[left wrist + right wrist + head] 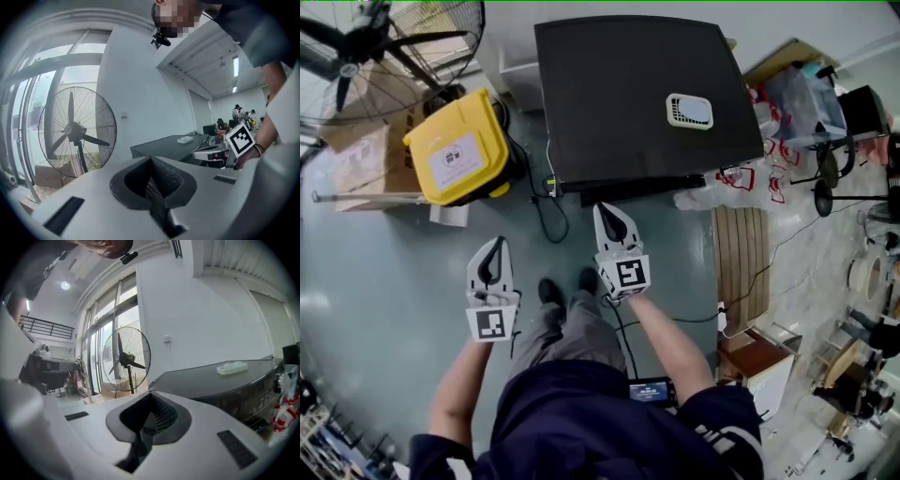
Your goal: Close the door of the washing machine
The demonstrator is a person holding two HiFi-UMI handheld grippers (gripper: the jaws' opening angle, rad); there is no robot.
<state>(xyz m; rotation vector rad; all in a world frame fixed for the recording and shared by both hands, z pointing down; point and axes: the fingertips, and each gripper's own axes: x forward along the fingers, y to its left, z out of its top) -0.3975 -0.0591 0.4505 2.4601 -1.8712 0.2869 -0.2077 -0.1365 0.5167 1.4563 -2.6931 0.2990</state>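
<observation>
From above, the washing machine [619, 94] is a black-topped box with a small white tray [689, 111] lying on it. Its front face and door are hidden in every view. My right gripper [606, 210] is shut and empty, and its tips hang just before the machine's front edge. My left gripper [495, 244] is also shut and empty, lower left of it and over the floor. In the left gripper view the shut left gripper [150, 161] points level past the machine's top [168, 146]. The right gripper view shows the right gripper [150, 397] at the height of the top [211, 380].
A yellow bin [459, 150] and a big standing fan [366, 42] are left of the machine. A black cable [546, 217] trails on the floor. A wooden slat board [741, 262] and red-printed plastic bags [741, 180] lie to the right. My shoes [551, 292] are below the grippers.
</observation>
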